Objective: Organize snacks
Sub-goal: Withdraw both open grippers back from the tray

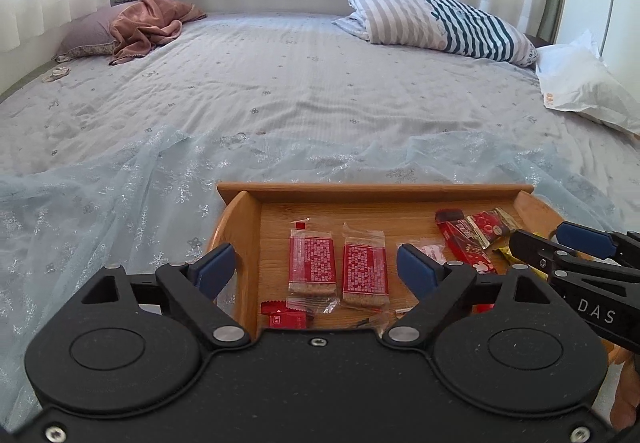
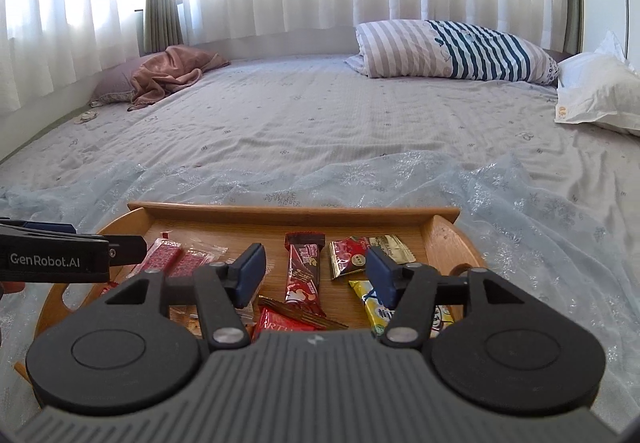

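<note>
Evidently your left gripper (image 1: 316, 267) hangs wide open and empty over the two red wafer packs (image 1: 338, 267), laid side by side on the left of the wooden tray (image 1: 376, 190) as a sorted pair. Further right, the red bar (image 2: 303, 269) and yellow packet (image 2: 376, 307) lie loosely grouped under your right gripper (image 2: 316, 273), also spread and holding nothing.

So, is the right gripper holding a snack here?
No: the right gripper is open above the tray, with nothing pressed between its pads.
</note>
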A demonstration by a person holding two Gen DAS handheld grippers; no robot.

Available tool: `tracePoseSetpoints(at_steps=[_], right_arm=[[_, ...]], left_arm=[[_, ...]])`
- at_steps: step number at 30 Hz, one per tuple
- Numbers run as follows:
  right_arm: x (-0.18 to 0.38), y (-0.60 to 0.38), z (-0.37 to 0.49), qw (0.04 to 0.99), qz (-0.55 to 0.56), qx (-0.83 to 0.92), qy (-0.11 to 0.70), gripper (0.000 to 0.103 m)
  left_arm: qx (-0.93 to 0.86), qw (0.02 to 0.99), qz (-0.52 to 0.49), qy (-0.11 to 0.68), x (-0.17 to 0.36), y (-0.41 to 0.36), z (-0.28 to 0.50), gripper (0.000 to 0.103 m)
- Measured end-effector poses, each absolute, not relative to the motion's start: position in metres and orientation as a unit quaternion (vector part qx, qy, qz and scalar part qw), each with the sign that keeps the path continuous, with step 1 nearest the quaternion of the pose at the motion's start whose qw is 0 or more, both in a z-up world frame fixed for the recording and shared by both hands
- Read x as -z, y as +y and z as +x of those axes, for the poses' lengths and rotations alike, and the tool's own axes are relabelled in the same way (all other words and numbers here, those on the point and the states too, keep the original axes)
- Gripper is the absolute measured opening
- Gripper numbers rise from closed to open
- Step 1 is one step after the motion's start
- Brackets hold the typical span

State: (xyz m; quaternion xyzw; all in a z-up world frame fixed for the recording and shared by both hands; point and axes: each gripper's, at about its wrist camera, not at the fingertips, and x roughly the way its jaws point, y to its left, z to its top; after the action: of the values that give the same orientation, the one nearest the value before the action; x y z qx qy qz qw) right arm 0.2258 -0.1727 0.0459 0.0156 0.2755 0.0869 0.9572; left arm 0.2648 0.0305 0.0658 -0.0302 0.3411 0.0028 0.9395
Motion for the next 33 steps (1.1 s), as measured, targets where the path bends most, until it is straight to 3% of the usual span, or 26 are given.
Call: tracePoseSetpoints(at_steps=[15,33], right_arm=[[-0.055,-0.184,0.158,0.970,0.000,-0.071,0.231,0.089],[-0.026,-0.193,0.092,0.971,-0.007,-0.054,0.232,0.092]], left_arm=[[-0.006,0.947,-0.030,0.320,-0.073,0.023,0.194,0.099],[-0.010,0.942,-0.041,0.334,-0.044,0.006,0.120,0.102]])
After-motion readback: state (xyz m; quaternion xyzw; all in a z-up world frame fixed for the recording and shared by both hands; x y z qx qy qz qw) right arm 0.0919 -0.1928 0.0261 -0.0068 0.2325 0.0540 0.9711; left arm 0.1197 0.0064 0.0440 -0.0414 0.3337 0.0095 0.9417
